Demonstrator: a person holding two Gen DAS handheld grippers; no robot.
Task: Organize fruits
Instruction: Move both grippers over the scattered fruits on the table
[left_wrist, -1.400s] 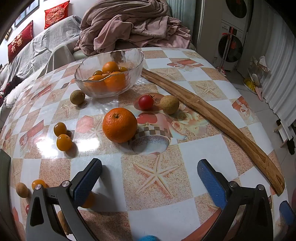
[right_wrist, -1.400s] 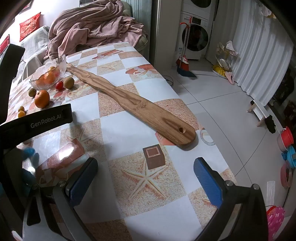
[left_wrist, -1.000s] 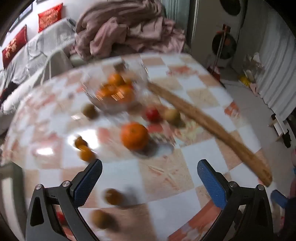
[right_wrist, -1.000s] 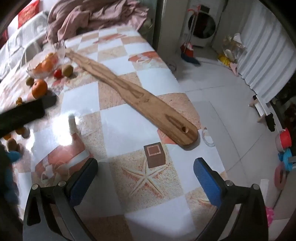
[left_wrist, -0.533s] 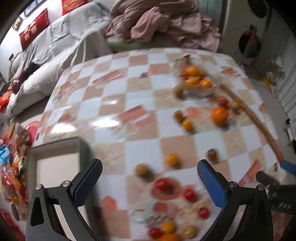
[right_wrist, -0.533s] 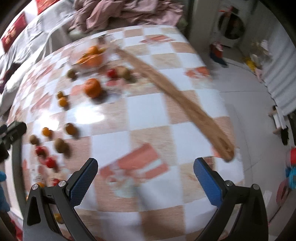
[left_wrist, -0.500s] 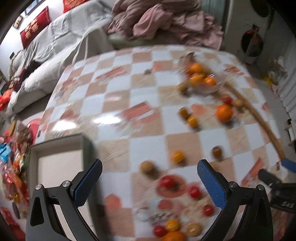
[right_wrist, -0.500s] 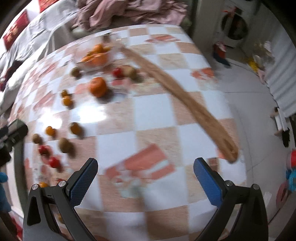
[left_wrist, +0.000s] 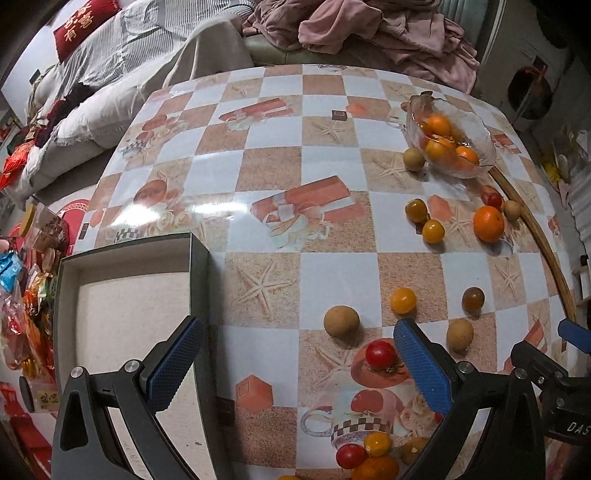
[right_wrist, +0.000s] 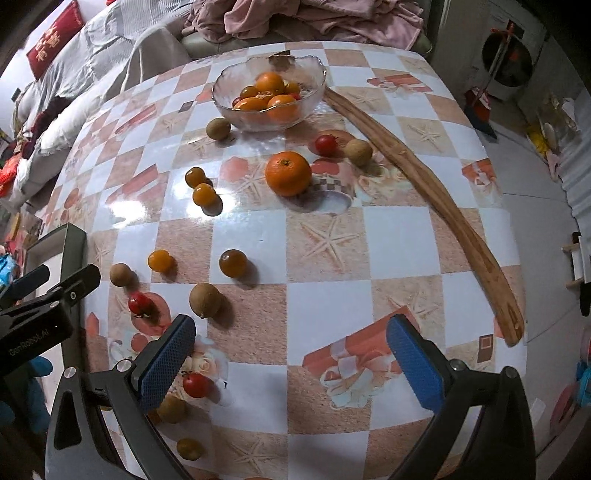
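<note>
Both views pulled back; glass bowl holds oranges.

A round surface wears a glossy checked cloth printed with starfish. Behind it stands a sofa under a striped grey cover, with a red cushion and heaped pink blankets. Right of it, a washing machine, a white curtain and pale floor tiles.
</note>
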